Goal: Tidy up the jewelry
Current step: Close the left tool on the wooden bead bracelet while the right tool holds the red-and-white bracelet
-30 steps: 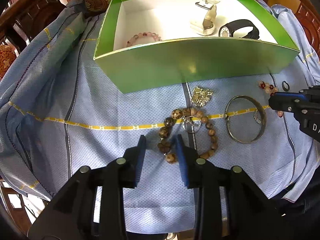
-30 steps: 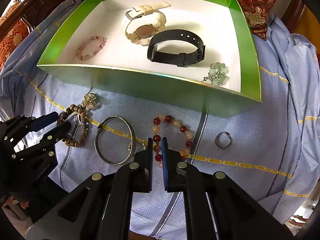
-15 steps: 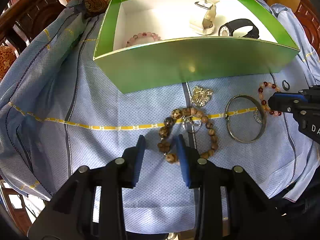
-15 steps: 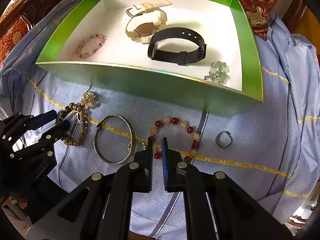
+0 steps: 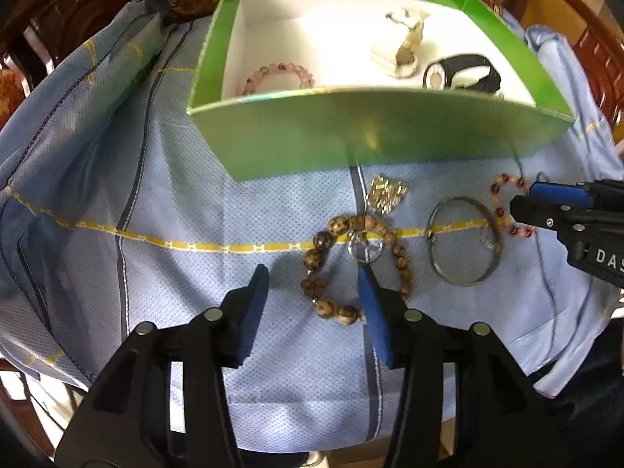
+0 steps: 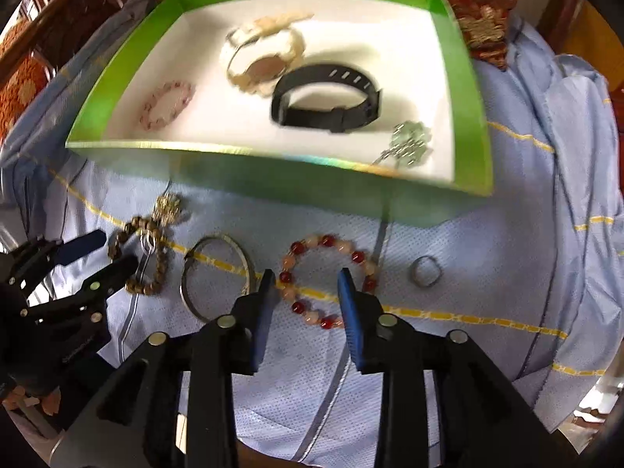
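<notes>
A pale blue cloth (image 6: 487, 265) with yellow lines covers the worktop. On it stands a green box (image 6: 273, 191) with a white floor, holding a cream watch (image 6: 261, 58), a black watch (image 6: 327, 101), a pink bead bracelet (image 6: 165, 105) and a small green and silver trinket (image 6: 409, 142).

In front of the box, loose on the cloth, lie the other pieces: a brown wooden bead bracelet (image 5: 331, 273) with a small silver ring (image 5: 364, 249) resting on its upper part, a silver brooch (image 5: 386, 195) just above it, a silver bangle (image 5: 464, 245) to one side, then a red and cream bead bracelet (image 6: 327, 280) and a dark ring (image 6: 425, 271) further along.

The left claw (image 5: 314, 279) points steeply down over the wooden bracelet. Its jaws have just been opening and now stand apart, one blue pad outside the loop on the bare cloth, the other over the inside of the loop near the silver ring; the bracelet's near beads lie between them, not pressed.

The right claw (image 6: 306, 280) tilts down over the red and cream bracelet. Its jaws have also just been opening and stand apart, with the near side of that bracelet between the pads and no pad pressing on it. One pad sits beside the bangle's edge
</notes>
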